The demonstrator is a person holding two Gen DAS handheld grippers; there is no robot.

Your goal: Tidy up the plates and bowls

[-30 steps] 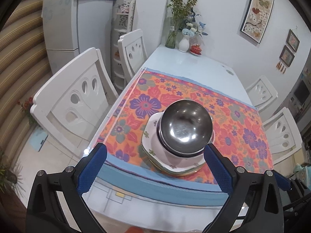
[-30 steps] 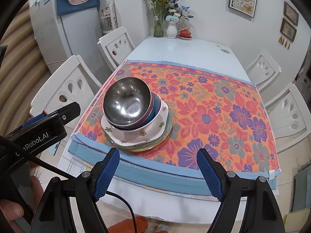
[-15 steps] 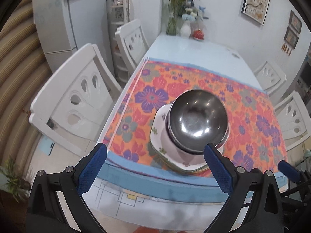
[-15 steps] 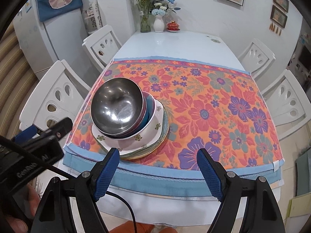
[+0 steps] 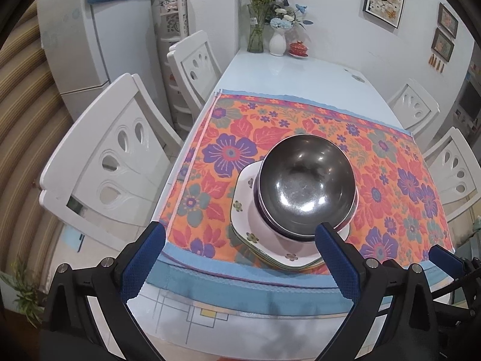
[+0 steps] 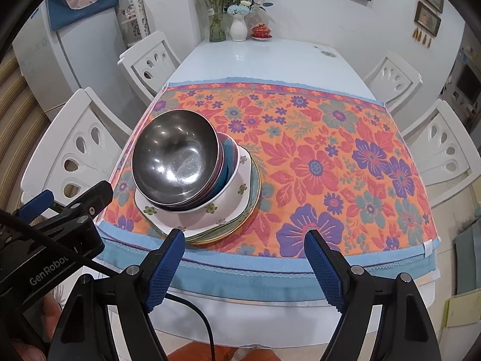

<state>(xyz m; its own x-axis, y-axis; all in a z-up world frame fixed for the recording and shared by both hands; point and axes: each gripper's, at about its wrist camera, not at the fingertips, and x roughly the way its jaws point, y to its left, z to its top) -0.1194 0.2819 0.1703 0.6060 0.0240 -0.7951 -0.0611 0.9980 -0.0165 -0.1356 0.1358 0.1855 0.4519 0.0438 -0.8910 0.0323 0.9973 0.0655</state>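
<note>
A stack of dishes sits near the front left of the floral cloth (image 6: 330, 156). A steel bowl (image 5: 305, 185) (image 6: 176, 158) is on top, nested in coloured bowls (image 6: 230, 165), which rest in a white flowered bowl (image 5: 249, 207) (image 6: 231, 198) on flat plates (image 6: 255, 192). My left gripper (image 5: 239, 252) is open and empty, held above the table's front edge just short of the stack. My right gripper (image 6: 243, 258) is open and empty, to the right of the stack at the front edge. The left gripper's body (image 6: 60, 219) shows in the right wrist view.
The white table (image 6: 264, 60) has vases with flowers (image 6: 237, 21) and a red lidded cup (image 6: 261, 31) at its far end. White chairs (image 5: 114, 165) (image 6: 445, 150) stand along both sides. A fridge (image 5: 90, 36) stands at the back left.
Both grippers have shifted slightly relative to the table, so the stack sits a little differently in each view. Both stay open and empty. The dishes have not moved.
</note>
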